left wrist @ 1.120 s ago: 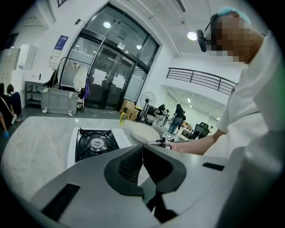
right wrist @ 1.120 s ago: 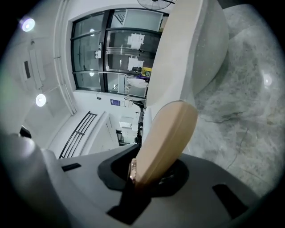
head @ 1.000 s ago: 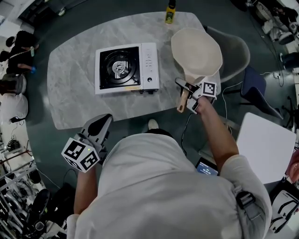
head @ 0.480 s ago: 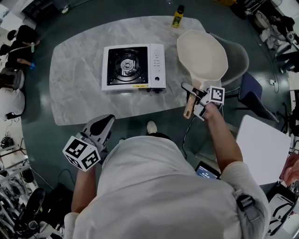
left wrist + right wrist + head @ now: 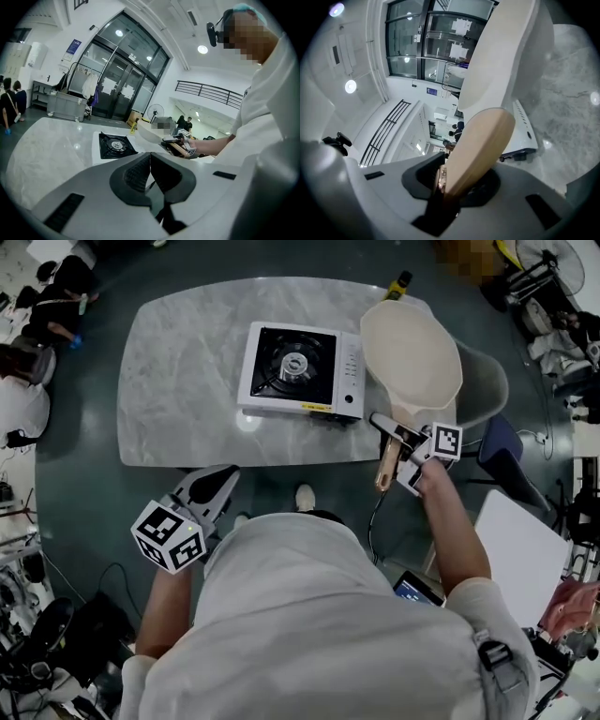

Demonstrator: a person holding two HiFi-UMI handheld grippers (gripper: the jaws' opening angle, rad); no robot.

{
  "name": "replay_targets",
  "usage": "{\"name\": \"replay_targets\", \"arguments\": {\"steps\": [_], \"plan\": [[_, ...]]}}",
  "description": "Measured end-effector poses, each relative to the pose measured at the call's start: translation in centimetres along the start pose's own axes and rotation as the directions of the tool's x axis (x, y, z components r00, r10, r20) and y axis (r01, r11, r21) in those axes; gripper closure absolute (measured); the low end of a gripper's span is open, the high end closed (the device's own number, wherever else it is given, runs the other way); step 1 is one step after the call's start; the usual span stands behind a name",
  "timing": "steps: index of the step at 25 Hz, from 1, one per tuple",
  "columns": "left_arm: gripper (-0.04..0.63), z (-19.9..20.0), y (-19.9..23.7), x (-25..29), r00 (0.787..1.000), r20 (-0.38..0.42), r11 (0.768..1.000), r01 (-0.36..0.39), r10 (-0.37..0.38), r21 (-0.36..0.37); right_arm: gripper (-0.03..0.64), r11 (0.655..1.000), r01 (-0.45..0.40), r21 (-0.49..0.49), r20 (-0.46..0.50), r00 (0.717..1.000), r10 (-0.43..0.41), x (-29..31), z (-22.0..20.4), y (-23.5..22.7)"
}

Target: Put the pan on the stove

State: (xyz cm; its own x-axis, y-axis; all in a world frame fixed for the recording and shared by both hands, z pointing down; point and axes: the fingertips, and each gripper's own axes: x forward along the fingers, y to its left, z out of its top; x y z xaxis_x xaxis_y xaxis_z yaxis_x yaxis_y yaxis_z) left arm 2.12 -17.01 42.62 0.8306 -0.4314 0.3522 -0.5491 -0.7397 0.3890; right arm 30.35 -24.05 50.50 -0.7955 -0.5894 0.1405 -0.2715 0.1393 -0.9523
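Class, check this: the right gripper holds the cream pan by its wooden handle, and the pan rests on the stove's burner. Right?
One error: the pan is not on the burner, which is bare; it is held to the right of the stove. The right gripper does hold it by its wooden handle. The head view shows this.

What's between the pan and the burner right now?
Only the control strip, seen in the head view; nothing loose lies between the pan and the burner.
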Motion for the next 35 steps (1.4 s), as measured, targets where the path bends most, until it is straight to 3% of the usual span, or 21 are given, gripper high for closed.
{"name": "replay_targets", "arguments": {"steps": [11, 20, 35], "plan": [[0.577, -1.7, 2.7, -5.5, 0.997, 0.047, 0.997, -0.062, 0.064, -0.042, 0.52, 0.997, -0.069, -0.023, -0.152, 0.986, 0.065, 9.1, -4.7, 3.9], [0.577, -3.5, 3.4, -9.3, 0.99, 0.075, 0.99, -0.113, 0.119, -0.083, 0.517, 0.997, -0.07, -0.044, -0.251, 0.966, 0.057, 14.3, -8.0, 4.4], [0.577, -5.9, 4.0, -12.6, 0.985, 0.072, 0.981, -0.148, 0.158, -0.128, 0.515, 0.996, -0.028, -0.081, -0.273, 0.962, 0.005, 19.2, -10.1, 2.1]]}}
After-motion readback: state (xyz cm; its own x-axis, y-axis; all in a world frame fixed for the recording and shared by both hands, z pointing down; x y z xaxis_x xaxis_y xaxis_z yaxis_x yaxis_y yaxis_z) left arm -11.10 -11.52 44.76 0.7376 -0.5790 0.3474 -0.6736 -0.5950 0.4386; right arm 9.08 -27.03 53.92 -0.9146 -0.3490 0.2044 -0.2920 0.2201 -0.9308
